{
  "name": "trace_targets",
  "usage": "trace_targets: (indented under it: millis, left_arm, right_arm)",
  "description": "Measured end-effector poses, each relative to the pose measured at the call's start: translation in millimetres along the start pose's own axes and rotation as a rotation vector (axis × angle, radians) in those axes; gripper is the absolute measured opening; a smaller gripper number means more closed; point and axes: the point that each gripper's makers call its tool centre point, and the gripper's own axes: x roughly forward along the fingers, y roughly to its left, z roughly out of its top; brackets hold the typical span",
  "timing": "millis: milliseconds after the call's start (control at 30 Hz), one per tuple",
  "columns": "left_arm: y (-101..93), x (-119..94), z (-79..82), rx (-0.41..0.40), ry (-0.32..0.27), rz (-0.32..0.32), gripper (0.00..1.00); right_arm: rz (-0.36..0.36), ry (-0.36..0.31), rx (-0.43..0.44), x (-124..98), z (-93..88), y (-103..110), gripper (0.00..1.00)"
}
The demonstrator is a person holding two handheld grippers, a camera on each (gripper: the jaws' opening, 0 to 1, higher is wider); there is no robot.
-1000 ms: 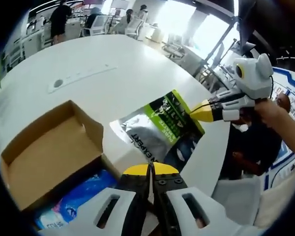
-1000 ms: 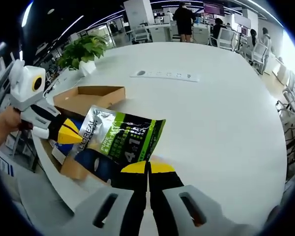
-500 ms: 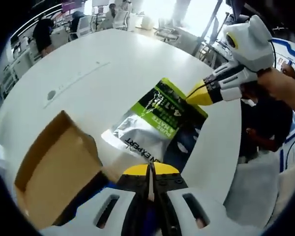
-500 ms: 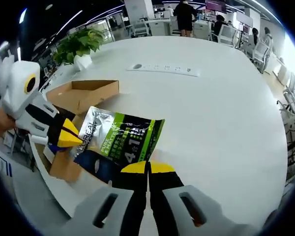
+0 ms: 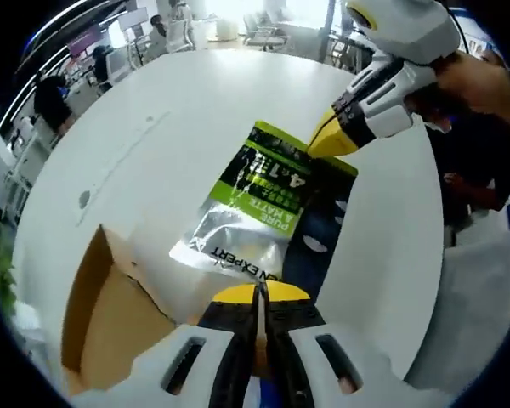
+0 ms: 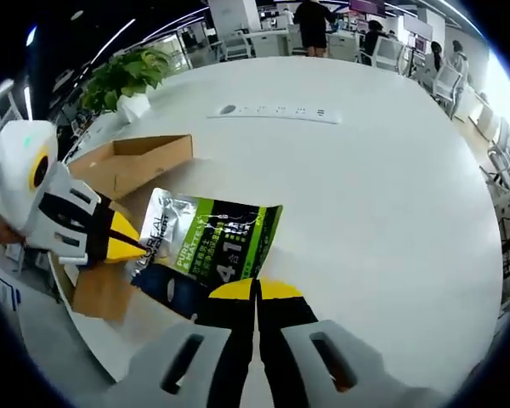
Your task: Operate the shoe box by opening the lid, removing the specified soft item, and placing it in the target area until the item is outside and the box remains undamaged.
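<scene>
The pouch [image 5: 255,208] is already out of the box [image 5: 110,327] and is held flat just above the white desk [image 6: 382,195], beside the open box. Both sets of tongs pinch it: the left tongs [image 5: 257,293] pressed together on the silver-and-dark end, the right tongs [image 6: 256,291] pressed together on the opposite end, near the green corner.

The step in hand looks like setting the pouch down. To do it well, lower both ends together so the soft pack stays level and does not fold, keep it clear of the box's raised cardboard wall, and part the tongs only once the pouch lies fully on the desk. Pulling the ends apart should be avoided, since the foil could tear at the pinch points.

The pouch's long axis runs from one pair of tongs to the other. Its printed face is up, silver end towards the box, green end away from it.
</scene>
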Motion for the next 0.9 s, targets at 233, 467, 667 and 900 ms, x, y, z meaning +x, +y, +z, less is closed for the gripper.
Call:
trace_targets:
  millis: [233,467,667,900]
  left_arm:
    - [3.9,7,-0.3,0.073,0.013,0.034,0.00]
    - [9.4,12,5.1,0.180,0.010,0.070,0.00]
    - [2.6,23,2.5,0.228,0.042,0.050,0.00]
    - [2.9,32,0.4,0.282,0.067,0.056,0.00]
  right_arm:
    - [-0.003,0.006,0.013,9,-4.1,-3,0.00]
    - [-0.010,0.005,0.039,18,-9.0,-9,0.00]
    - [-0.016,0.006,0.052,23,-11.6,-13,0.00]
    - [-0.009,0.006,0.065,29,-15.2,-12,0.00]
